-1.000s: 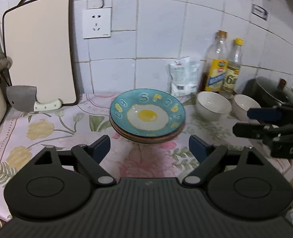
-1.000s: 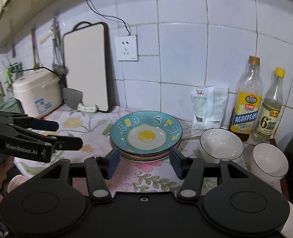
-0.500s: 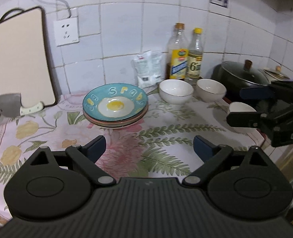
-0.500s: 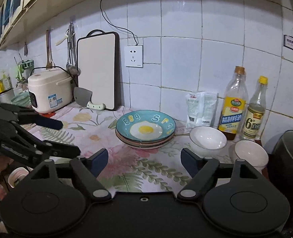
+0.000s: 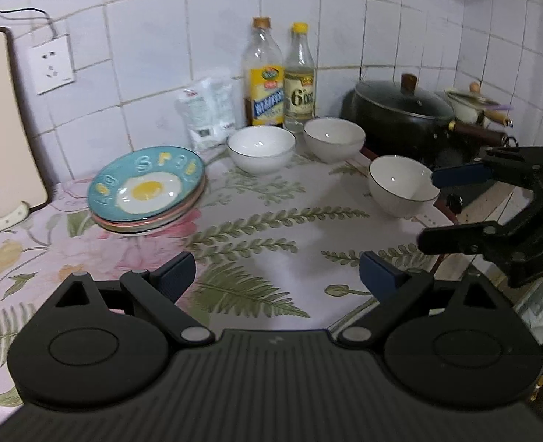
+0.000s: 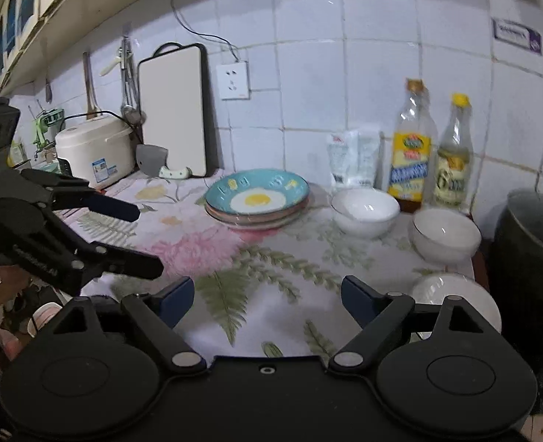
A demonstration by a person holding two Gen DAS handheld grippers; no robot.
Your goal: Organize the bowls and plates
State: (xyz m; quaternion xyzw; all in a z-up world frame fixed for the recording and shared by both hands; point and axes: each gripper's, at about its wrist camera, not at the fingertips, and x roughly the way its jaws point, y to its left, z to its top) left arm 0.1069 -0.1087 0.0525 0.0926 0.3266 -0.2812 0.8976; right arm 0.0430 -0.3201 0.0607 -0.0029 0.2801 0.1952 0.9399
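Observation:
A stack of plates topped by a teal fried-egg plate sits at the back of the floral counter; it also shows in the right wrist view. Three white bowls stand to its right: one beside the plates, one by the bottles, one near the counter's right edge. In the right wrist view they are the first, second and third. My left gripper is open and empty above the counter's front. My right gripper is open and empty, also seen at the right.
Two bottles and a white bag stand against the tiled wall. A black lidded pot sits right of the bowls. A cutting board, cleaver and rice cooker are at the left.
Both grippers have pulled back from the plate stack and turned right, so all three bowls and the pot now show. Both stay open and empty.

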